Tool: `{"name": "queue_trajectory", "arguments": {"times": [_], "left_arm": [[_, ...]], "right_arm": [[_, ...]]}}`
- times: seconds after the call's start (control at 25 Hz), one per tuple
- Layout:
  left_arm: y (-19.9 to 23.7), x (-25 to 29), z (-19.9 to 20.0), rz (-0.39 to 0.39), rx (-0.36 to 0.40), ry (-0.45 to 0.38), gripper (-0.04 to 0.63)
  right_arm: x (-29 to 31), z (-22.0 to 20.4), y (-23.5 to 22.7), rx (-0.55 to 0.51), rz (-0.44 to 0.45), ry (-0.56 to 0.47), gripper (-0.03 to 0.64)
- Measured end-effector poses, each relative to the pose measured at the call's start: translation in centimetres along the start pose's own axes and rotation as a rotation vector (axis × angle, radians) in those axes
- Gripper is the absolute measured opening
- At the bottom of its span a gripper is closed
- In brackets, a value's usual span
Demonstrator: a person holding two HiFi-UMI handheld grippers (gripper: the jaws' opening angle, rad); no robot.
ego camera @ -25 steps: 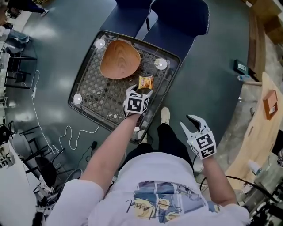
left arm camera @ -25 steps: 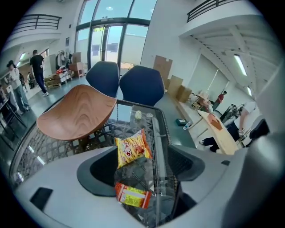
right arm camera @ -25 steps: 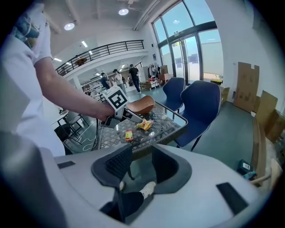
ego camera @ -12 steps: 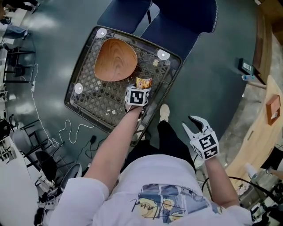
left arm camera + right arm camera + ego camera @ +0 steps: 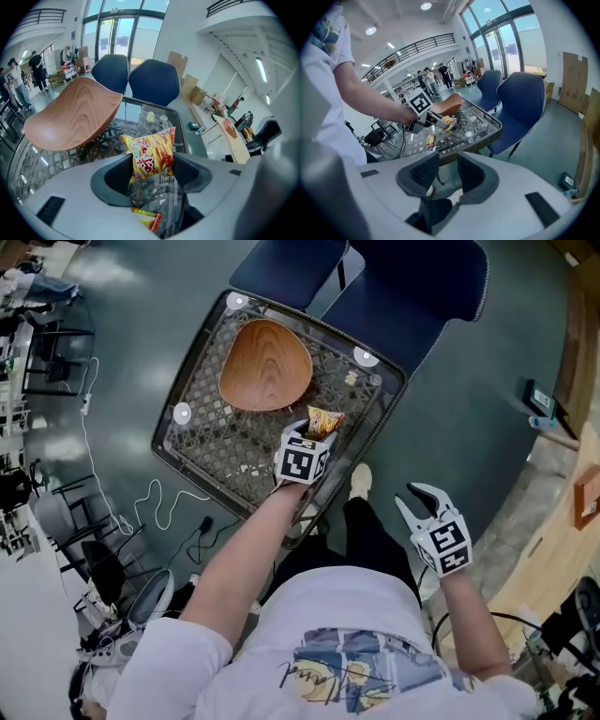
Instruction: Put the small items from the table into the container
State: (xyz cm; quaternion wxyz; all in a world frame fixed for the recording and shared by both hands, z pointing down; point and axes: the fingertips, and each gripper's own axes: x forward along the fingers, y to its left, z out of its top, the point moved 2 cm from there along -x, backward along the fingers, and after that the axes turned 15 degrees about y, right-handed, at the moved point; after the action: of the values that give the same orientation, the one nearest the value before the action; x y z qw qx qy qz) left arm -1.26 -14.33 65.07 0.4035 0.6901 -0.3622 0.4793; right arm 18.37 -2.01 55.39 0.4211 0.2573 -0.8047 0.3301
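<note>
On the glass-topped wicker table [image 5: 202,442], a yellow snack packet [image 5: 325,420] [image 5: 151,152] stands between the jaws of my left gripper [image 5: 317,433] [image 5: 152,161]. The jaws are closing and both pads press on its sides. The wooden bowl [image 5: 265,365] [image 5: 70,117] sits just behind and to the left of it. A small red and yellow packet [image 5: 146,218] [image 5: 430,139] lies on the glass under the left gripper. My right gripper [image 5: 419,501] [image 5: 447,171] hangs open and empty off the table's right side, over the floor.
A few tiny items [image 5: 351,379] [image 5: 151,117] lie near the table's far right corner. Two blue chairs [image 5: 412,287] stand behind the table. A white cable [image 5: 122,512] trails on the floor at left. The person's legs and a shoe [image 5: 359,482] are beside the table's near edge.
My left gripper has sunk onto the yellow snack packet and its jaws have drawn in around it. The right gripper has shifted a little beside the table, still empty.
</note>
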Motion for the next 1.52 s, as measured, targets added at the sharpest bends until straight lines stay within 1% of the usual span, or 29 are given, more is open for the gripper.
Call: {"name": "queue_trajectory", "arguments": {"times": [0.2,0.4,0.52,0.64,0.72,0.8,1.0,1.2,1.32,1.52], "left_arm": [[-0.2,-4.1,1.0,-0.028,0.006,-0.071,0.27],[1.3,-9.5,2.4,-0.021,-0.016,-0.163,0.267],[3.4,-11.9,3.3,-0.001,-0.052,-0.202,0.267],[6.8,-12.4,3.9,0.04,-0.109,-0.211,0.264],[9.0,-11.9,4.5,0.063,-0.143,-0.207,0.264],[10.7,-11.3,5.3,0.079,-0.159,-0.198,0.264],[13.0,-9.2,7.7,0.099,-0.159,-0.163,0.264],[15.0,-5.9,9.3,0.115,-0.155,-0.095,0.264],[16.2,-4.3,9.7,0.131,-0.153,-0.053,0.265],[17.1,-1.5,9.3,0.153,-0.152,0.015,0.265]], "right_arm": [[1.1,1.9,-0.2,-0.03,0.034,-0.015,0.123],[1.9,3.1,0.0,-0.051,0.063,-0.028,0.123],[2.2,3.6,-0.1,-0.056,0.071,-0.029,0.123],[2.3,4.2,0.0,-0.056,0.077,-0.036,0.123],[2.2,4.2,-0.1,-0.054,0.078,-0.035,0.124],[2.2,4.2,-0.3,-0.051,0.075,-0.031,0.123],[1.9,3.2,-0.8,-0.035,0.062,-0.012,0.124],[1.6,2.0,-1.4,-0.005,0.051,0.004,0.123],[1.6,1.5,-1.4,0.017,0.045,0.01,0.123],[1.3,-0.1,-1.5,0.038,0.027,0.031,0.123]]}}
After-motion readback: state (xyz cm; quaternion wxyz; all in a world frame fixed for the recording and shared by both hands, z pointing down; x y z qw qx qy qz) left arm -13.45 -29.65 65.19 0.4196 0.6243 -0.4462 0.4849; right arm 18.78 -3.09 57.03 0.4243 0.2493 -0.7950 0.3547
